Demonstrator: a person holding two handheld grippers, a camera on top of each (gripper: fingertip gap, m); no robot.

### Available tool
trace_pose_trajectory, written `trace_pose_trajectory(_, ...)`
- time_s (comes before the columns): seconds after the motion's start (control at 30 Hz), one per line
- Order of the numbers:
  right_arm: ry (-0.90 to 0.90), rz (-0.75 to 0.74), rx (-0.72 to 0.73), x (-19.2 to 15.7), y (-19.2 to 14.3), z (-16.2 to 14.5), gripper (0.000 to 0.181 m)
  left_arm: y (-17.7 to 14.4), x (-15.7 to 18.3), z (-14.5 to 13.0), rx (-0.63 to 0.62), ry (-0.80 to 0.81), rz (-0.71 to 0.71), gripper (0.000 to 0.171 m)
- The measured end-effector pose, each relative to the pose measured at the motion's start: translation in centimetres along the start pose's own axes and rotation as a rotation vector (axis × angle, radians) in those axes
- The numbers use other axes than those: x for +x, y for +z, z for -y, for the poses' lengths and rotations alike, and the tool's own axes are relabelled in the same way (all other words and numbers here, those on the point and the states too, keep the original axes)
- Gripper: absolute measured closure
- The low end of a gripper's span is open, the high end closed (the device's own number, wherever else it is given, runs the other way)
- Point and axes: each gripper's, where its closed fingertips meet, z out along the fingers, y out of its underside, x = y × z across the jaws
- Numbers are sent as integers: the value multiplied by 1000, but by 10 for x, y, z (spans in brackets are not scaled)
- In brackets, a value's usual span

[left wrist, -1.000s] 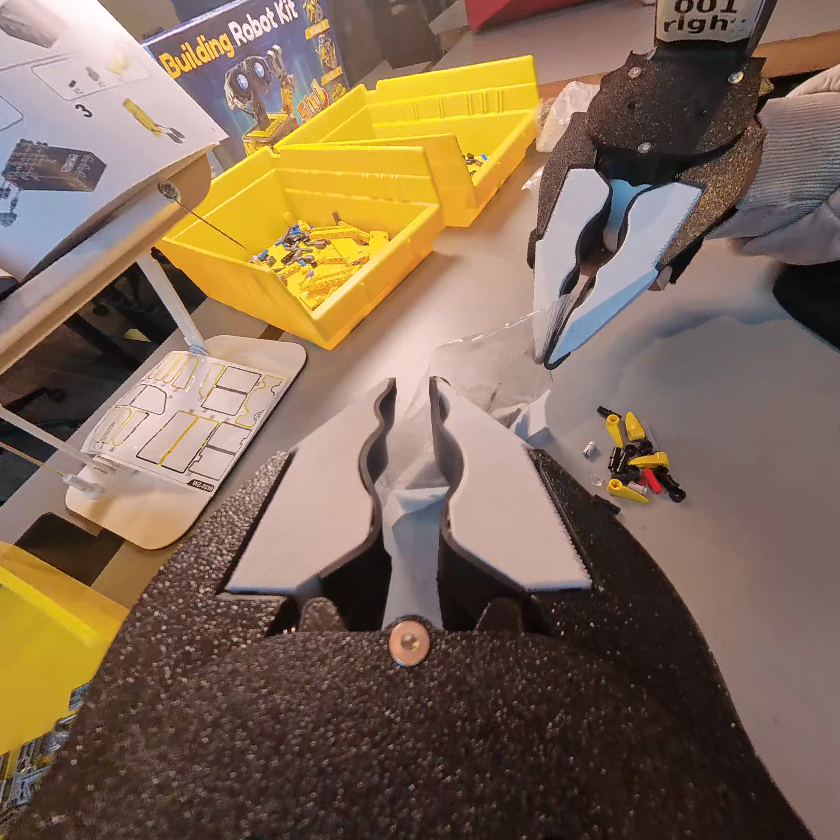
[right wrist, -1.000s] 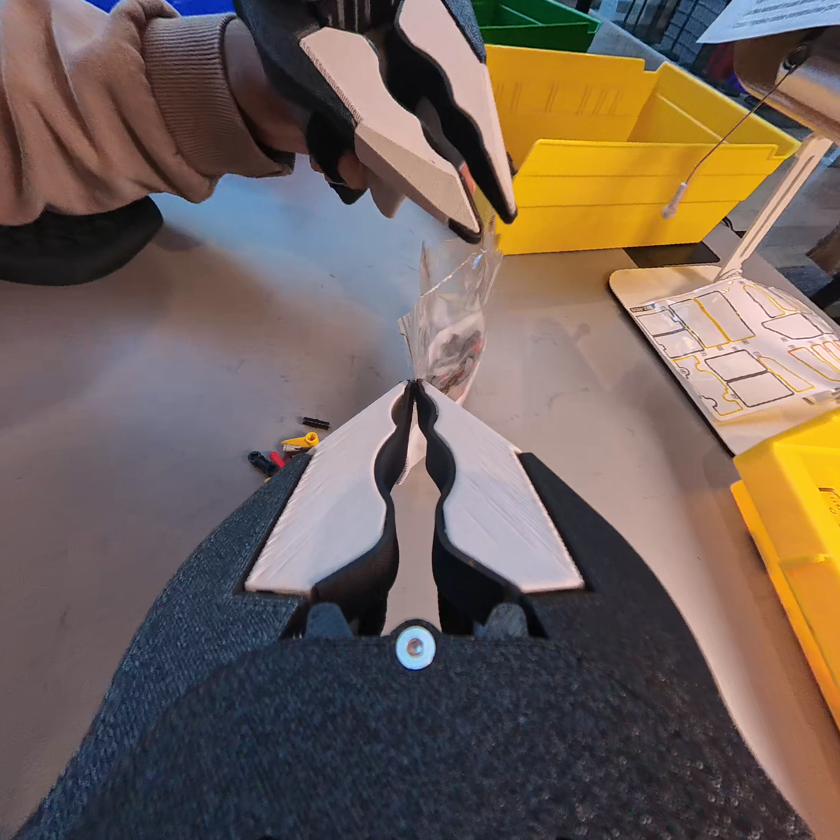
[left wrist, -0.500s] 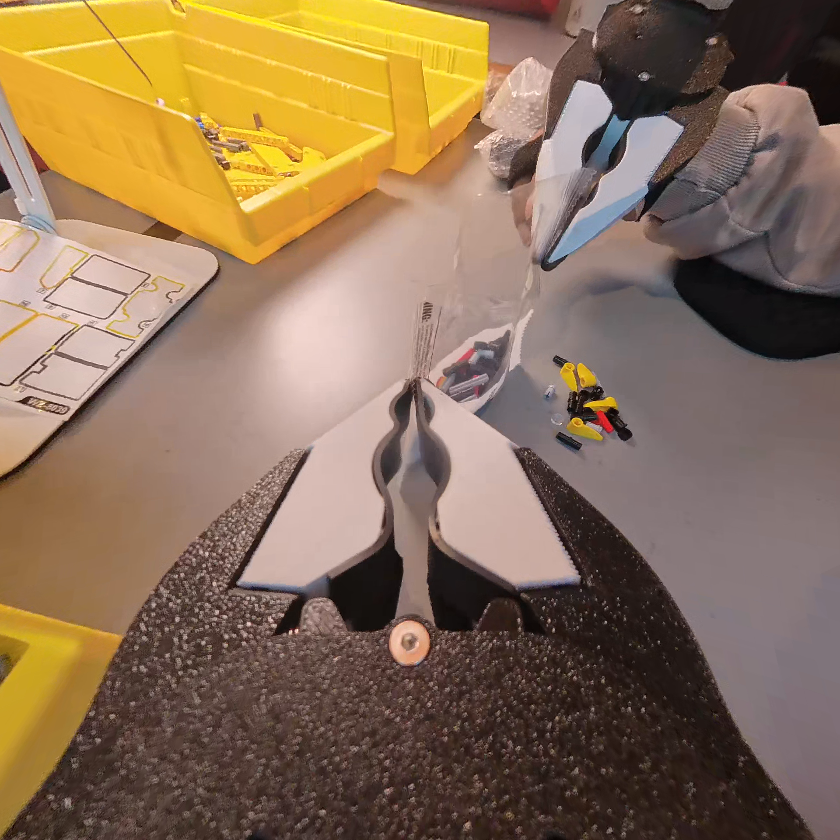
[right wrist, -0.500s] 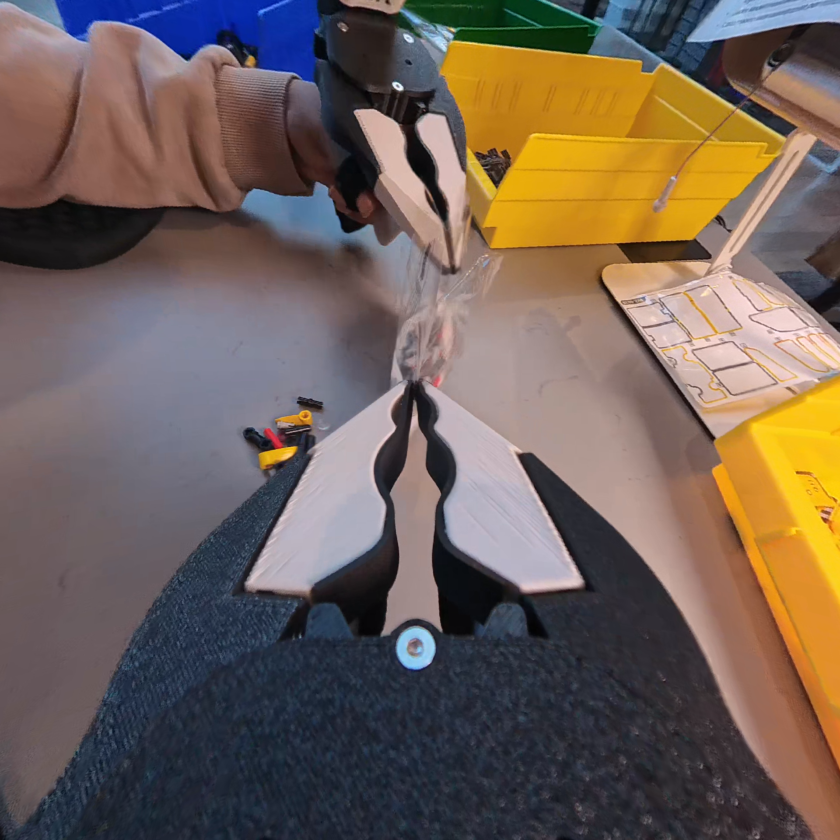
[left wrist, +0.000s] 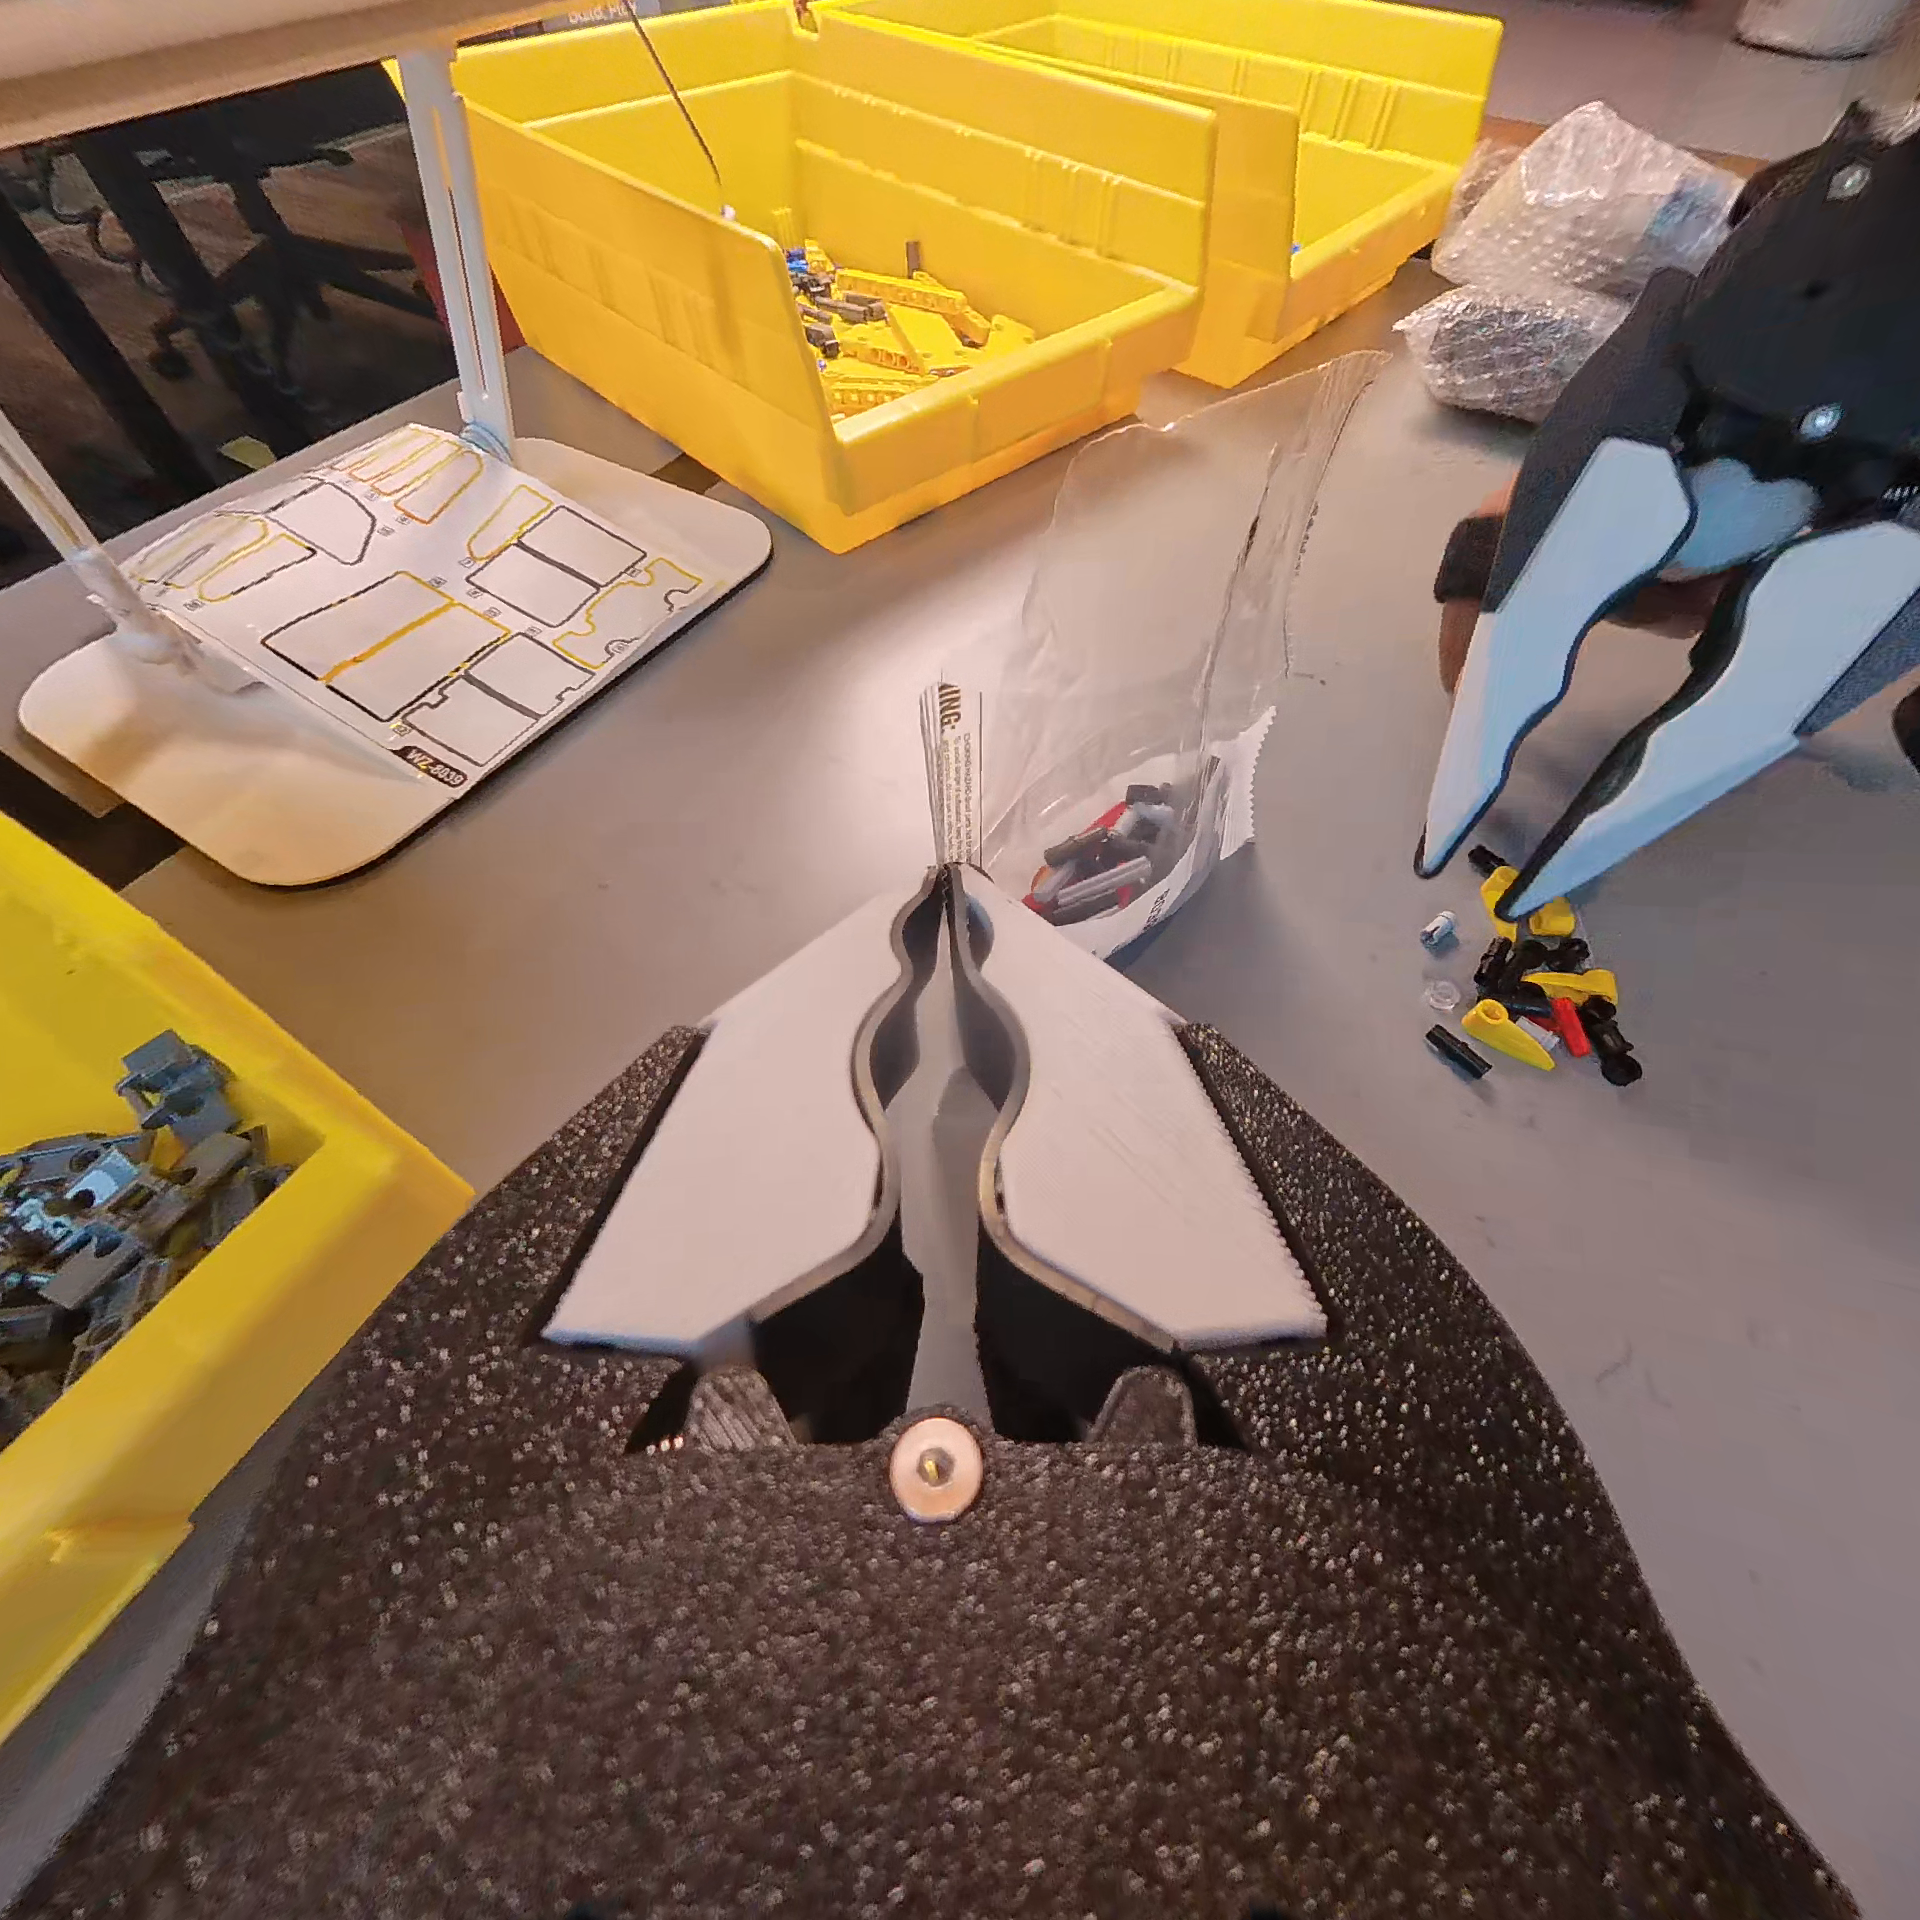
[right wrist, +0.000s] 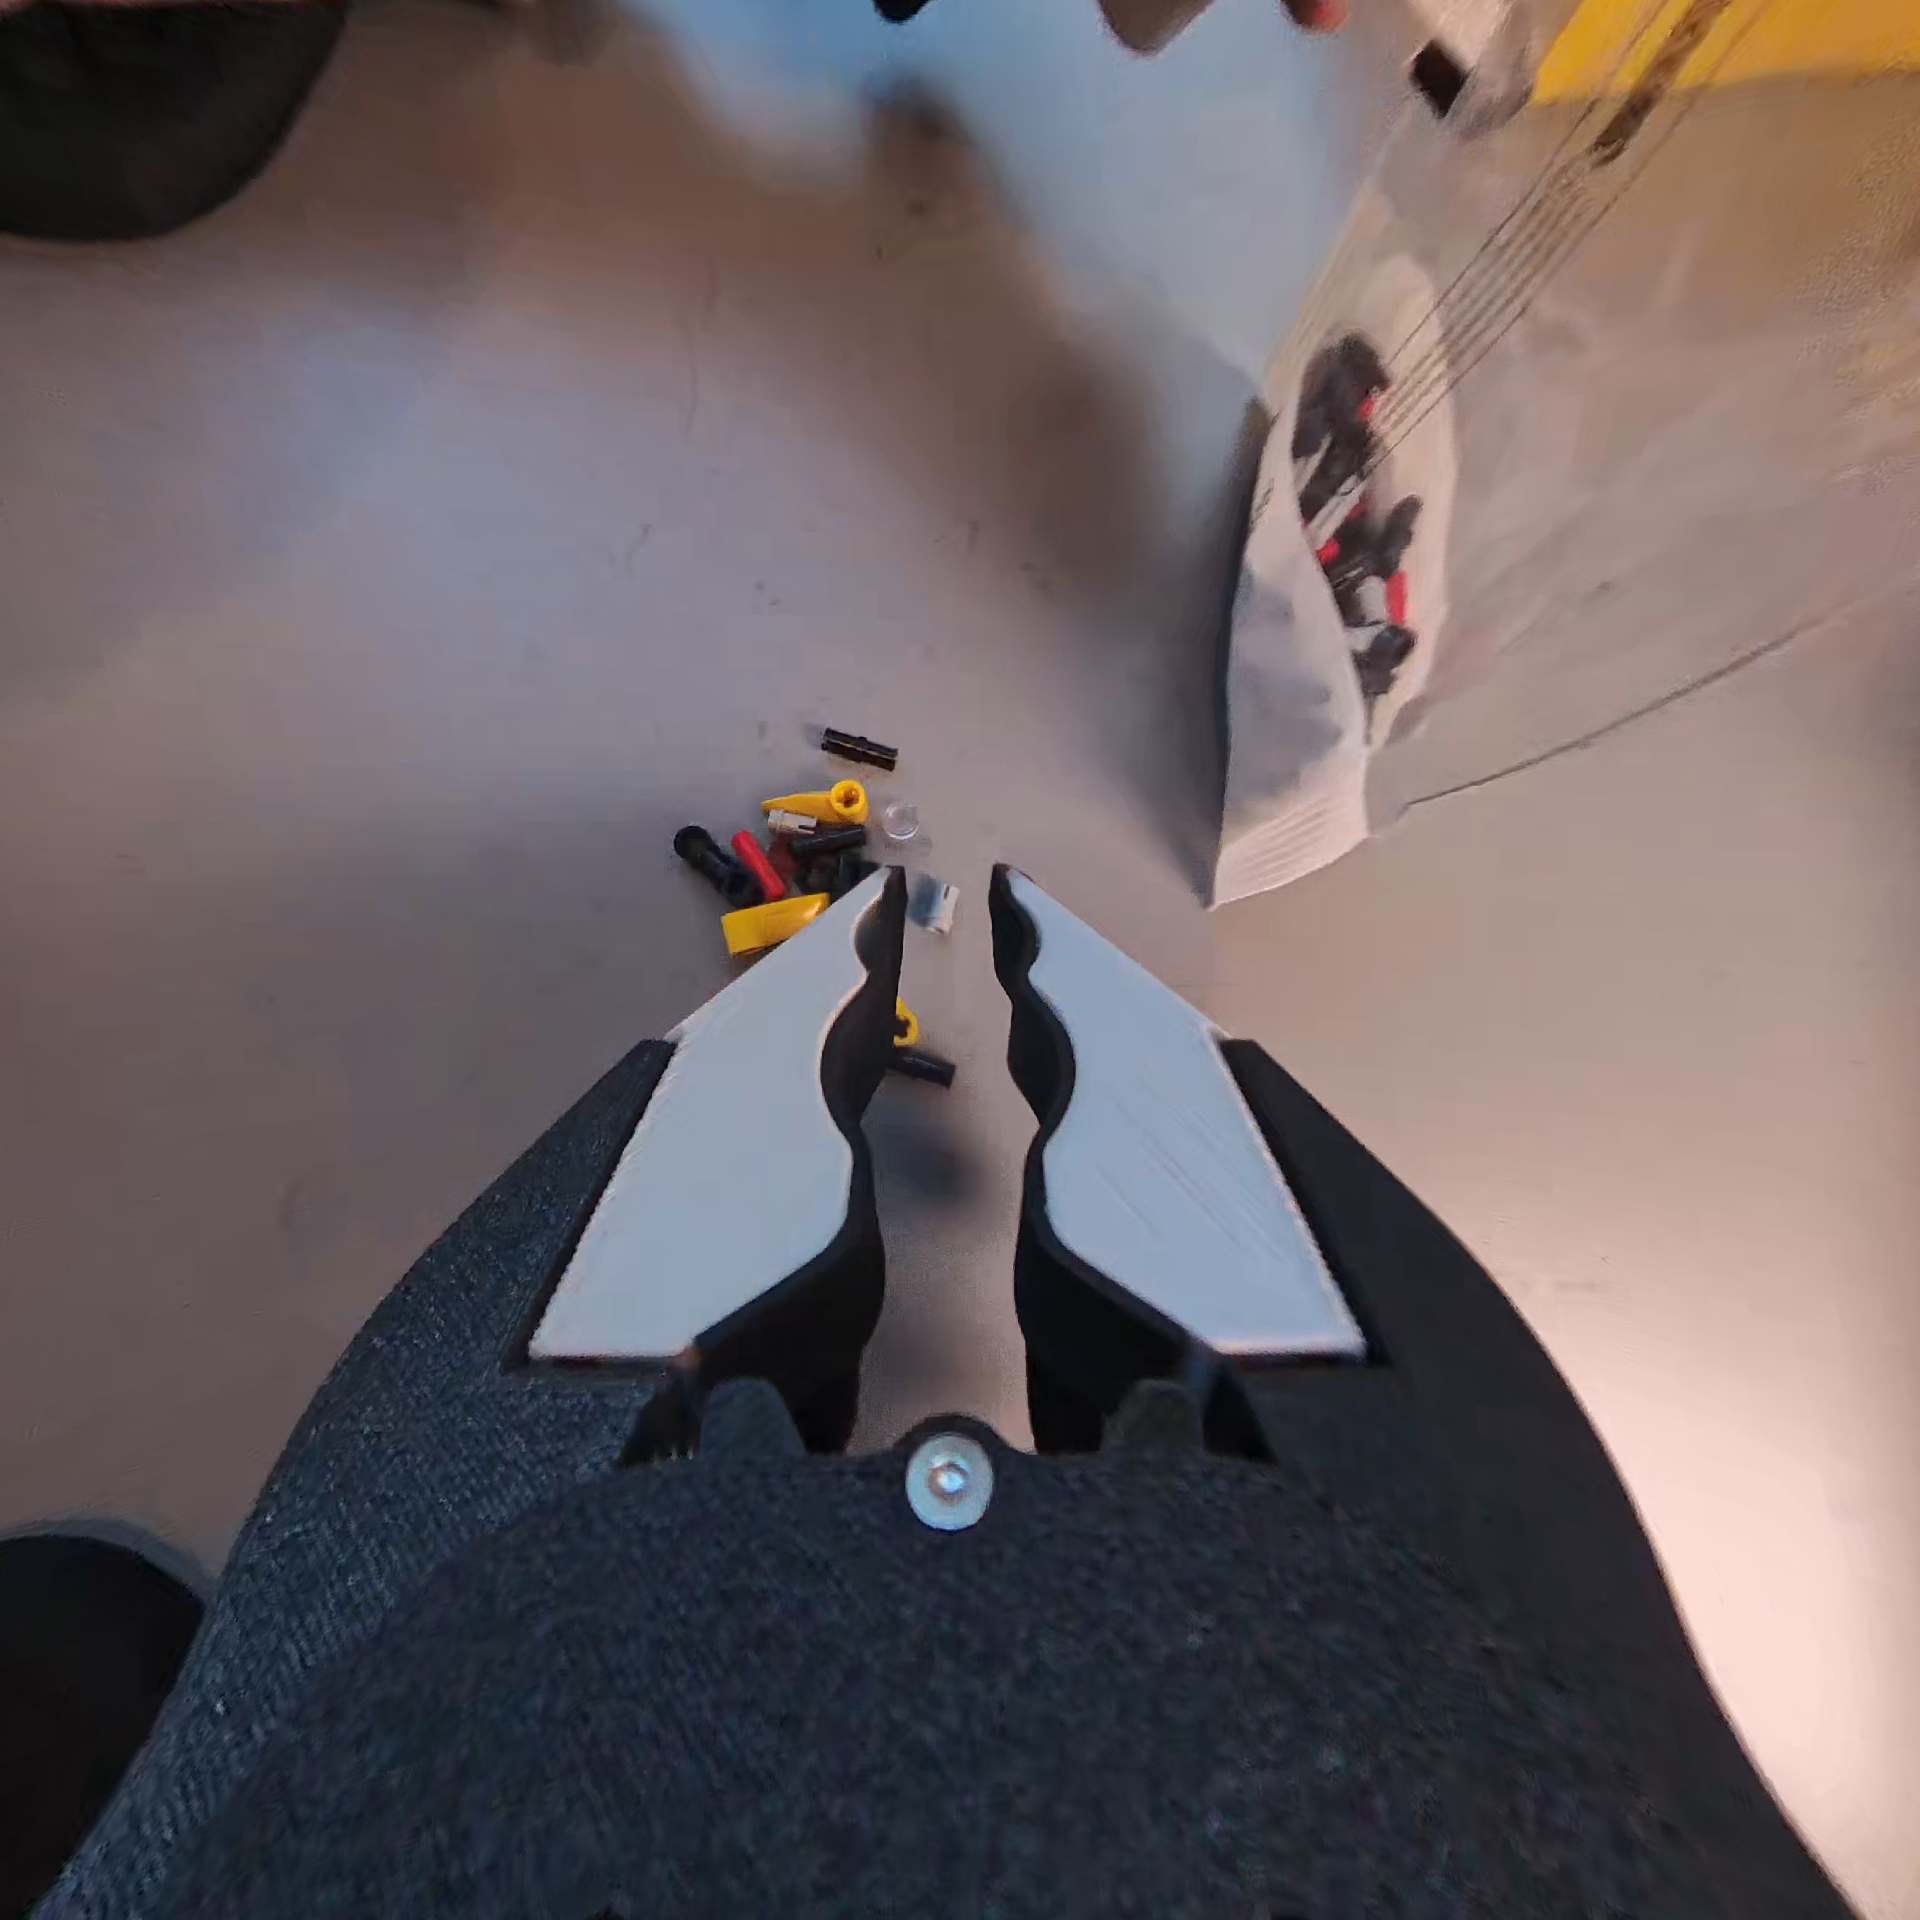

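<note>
**Bag pinched on the left, right gripper down over the loose parts**

My left gripper (left wrist: 948,883) has its fingers pressed together on one edge of the clear plastic bag (left wrist: 1132,665), which stands up from the grey table (left wrist: 727,790) with its mouth hanging open toward the back. A clump of small black, grey and red parts (left wrist: 1107,868) sits in the bag's low corner, just ahead of my fingertips.

My right gripper (right wrist: 943,883) is spread and holds nothing. Its tips hang right over the little heap of loose yellow, black and red pieces (right wrist: 795,852) on the table beside the bag, with a small pale cylinder (right wrist: 932,902) lying between the tips. Whether a tip touches the table I cannot tell; the right wrist view is blurred.

Further out, a yellow bin (left wrist: 883,301) with yellow and dark parts stands behind the bag, more yellow bins beside it, and bubble-wrapped bundles (left wrist: 1579,208) to the right. A white stand base with a printed sheet (left wrist: 416,613) sits to the left, and another yellow bin of grey parts (left wrist: 135,1174) lies close on my near left. Nothing stands between the right gripper and the heap.
</note>
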Motion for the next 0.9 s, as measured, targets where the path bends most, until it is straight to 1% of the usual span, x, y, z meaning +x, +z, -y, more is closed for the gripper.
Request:
trace_pose_trajectory(0.1,-4,8,-56,-2,11,-9,172,-1,1,0,4,2,-10,171)
trace_pose_trajectory(0.17,-2,14,-61,-3,13,-10,177,-2,2,0,4,3,-13,171)
trace_pose_trajectory(0.27,-11,7,-60,-2,10,-9,177,-2,4,1,9,3,-24,171)
trace_pose_trajectory(0.3,-19,6,-18,-2,6,-1,177,-2,6,2,13,7,-33,171)
trace_pose_trajectory(0.33,-20,4,55,-1,-2,16,177,-2,9,3,18,14,-48,171)
trace_pose_trajectory(0.37,-30,-18,147,2,-14,38,177,-2,13,3,20,23,-65,171)
trace_pose_trajectory(0.47,-68,-152,434,22,-63,111,177,-1,22,4,26,48,-105,171)
trace_pose_trajectory(0.5,-71,-196,489,29,-75,128,177,0,25,5,31,54,-113,171)
trace_pose_trajectory(0.53,-76,-248,500,39,-82,138,178,0,26,5,34,58,-118,171)
trace_pose_trajectory(0.57,-87,-291,462,48,-81,139,177,0,28,6,36,61,-124,171)
trace_pose_trajectory(0.63,-102,-350,363,65,-69,131,176,-1,28,6,40,60,-125,171)
trace_pose_trajectory(0.67,-99,-364,338,71,-63,126,175,-1,28,6,41,60,-124,171)
trace_pose_trajectory(0.73,-62,-336,392,70,-63,125,166,-1,26,6,40,58,-116,171)
trace_pose_trajectory(0.8,-37,-337,460,69,-78,126,164,-2,23,6,38,53,-103,171)
trace_pose_trajectory(0.87,-34,-340,476,68,-94,119,164,-2,20,5,38,42,-91,171)
trace_pose_trajectory(0.9,-32,-327,459,66,-99,111,164,-2,17,5,39,38,-81,171)
